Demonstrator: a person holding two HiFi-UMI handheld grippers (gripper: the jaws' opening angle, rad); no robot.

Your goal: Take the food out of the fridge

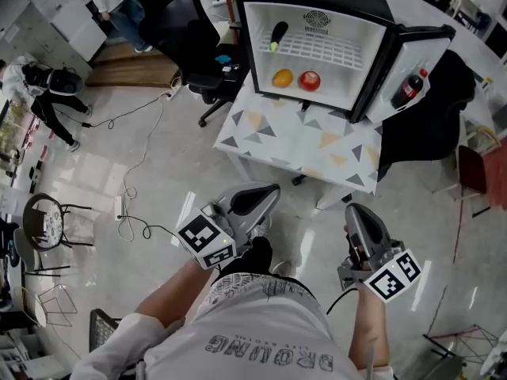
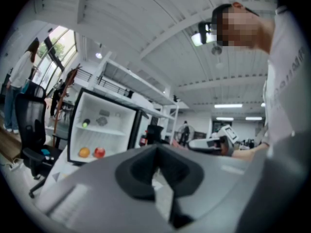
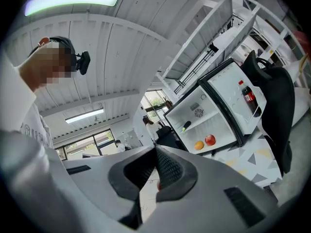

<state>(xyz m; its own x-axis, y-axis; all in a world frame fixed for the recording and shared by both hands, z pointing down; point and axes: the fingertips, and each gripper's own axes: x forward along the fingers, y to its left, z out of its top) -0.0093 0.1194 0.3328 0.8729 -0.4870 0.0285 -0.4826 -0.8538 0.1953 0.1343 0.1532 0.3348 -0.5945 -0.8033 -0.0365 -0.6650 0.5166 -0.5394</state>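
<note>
A: Where did the food lie from you?

B: Straight ahead and well apart — inside the open fridge (image 1: 247,46) on the patterned table (image 1: 301,145). The aubergine (image 1: 278,35) lay on the wire shelf. The orange (image 1: 283,77) and the red fruit (image 1: 310,81) (apple or tomato, I couldn't tell) sat side by side on the fridge floor below it.

A: Which hand was nearer?

B: My left gripper (image 1: 272,190), slightly — it lined up with the orange, while my right gripper (image 1: 354,209) stood further right. Both were clenched on nothing.

A: And the aubergine's long axis?

B: It ran front to back, with the green stem end toward me.
</note>
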